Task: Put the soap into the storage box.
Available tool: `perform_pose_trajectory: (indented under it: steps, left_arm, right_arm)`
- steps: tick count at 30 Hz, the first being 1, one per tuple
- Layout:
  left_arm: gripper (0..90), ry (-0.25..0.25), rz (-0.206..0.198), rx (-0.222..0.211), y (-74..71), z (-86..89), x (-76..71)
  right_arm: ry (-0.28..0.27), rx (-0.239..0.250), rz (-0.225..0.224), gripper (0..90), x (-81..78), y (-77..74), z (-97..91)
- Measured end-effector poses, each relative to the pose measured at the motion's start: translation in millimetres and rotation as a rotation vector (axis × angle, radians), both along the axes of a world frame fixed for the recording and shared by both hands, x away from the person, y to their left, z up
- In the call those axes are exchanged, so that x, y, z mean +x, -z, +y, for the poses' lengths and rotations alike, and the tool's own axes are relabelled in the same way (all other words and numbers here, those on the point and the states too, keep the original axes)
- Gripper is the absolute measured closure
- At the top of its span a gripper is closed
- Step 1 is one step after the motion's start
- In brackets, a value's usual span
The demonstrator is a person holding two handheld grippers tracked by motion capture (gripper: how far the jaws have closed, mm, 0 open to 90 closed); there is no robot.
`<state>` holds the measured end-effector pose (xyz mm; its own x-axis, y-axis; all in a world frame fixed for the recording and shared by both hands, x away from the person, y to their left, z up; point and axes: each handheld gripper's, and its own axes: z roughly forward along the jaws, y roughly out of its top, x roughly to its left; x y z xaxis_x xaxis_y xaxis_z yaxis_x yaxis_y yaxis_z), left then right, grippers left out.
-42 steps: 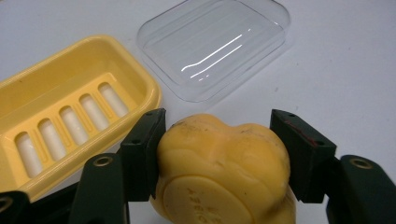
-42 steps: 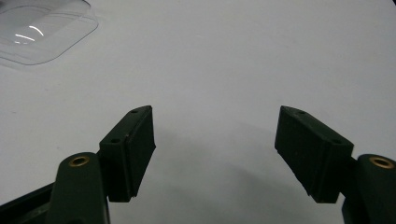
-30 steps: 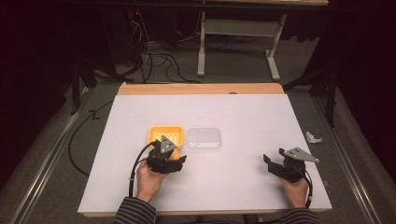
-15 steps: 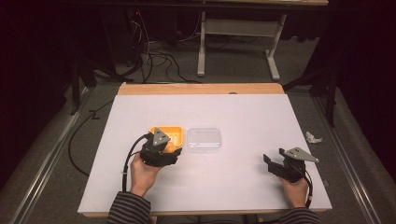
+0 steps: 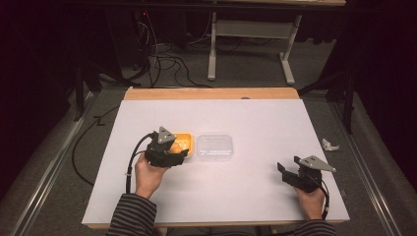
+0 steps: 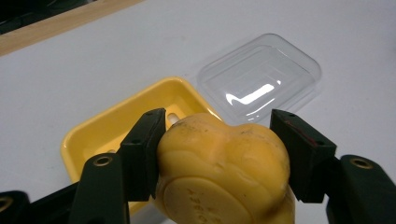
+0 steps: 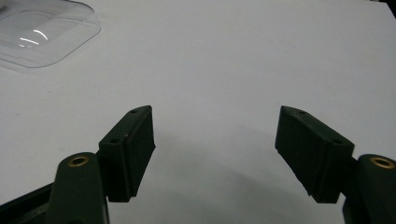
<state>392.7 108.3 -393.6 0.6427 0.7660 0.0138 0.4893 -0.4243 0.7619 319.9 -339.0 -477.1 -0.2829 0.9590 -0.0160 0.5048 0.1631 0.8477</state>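
My left gripper (image 6: 217, 140) is shut on a yellow bar of soap (image 6: 224, 172), which it holds just above the near end of a yellow soap dish (image 6: 116, 126). In the high view the left gripper (image 5: 183, 153) overlaps the dish (image 5: 183, 140) at the table's centre left. A clear plastic lid (image 5: 214, 146) lies flat on the table to the right of the dish, touching it; it also shows as the lid (image 6: 261, 79) and lid (image 7: 42, 32). My right gripper (image 7: 215, 140) stands open over bare white table, the gripper (image 5: 285, 172) near the front right.
The white table top (image 5: 255, 123) has a wooden strip (image 5: 211, 93) along its far edge. A crumpled white scrap (image 5: 329, 144) lies on the floor past the right edge. Cables and a table frame (image 5: 251, 44) stand on the floor behind.
My left gripper, with the soap in it, has moved left and away from the person, from over the table in front of the dish to over the dish's near end. The right gripper has stayed still.
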Motion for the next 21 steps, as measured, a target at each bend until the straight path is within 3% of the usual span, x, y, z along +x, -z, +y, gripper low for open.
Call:
perform_pose_trajectory:
  steps: [7, 21]
  left_arm:
    - [38.3, -0.020, 0.001, 0.011, -2.0, 4.6, 15.7]
    - [38.3, -0.085, 0.034, 0.039, 9.9, 14.2, 40.4]
  right_arm:
    - [0.000, 0.004, 0.007, 28.6, 0.5, 0.1, 0.1]
    - [0.002, -0.005, -0.001, 28.6, -0.3, 0.1, 0.6]
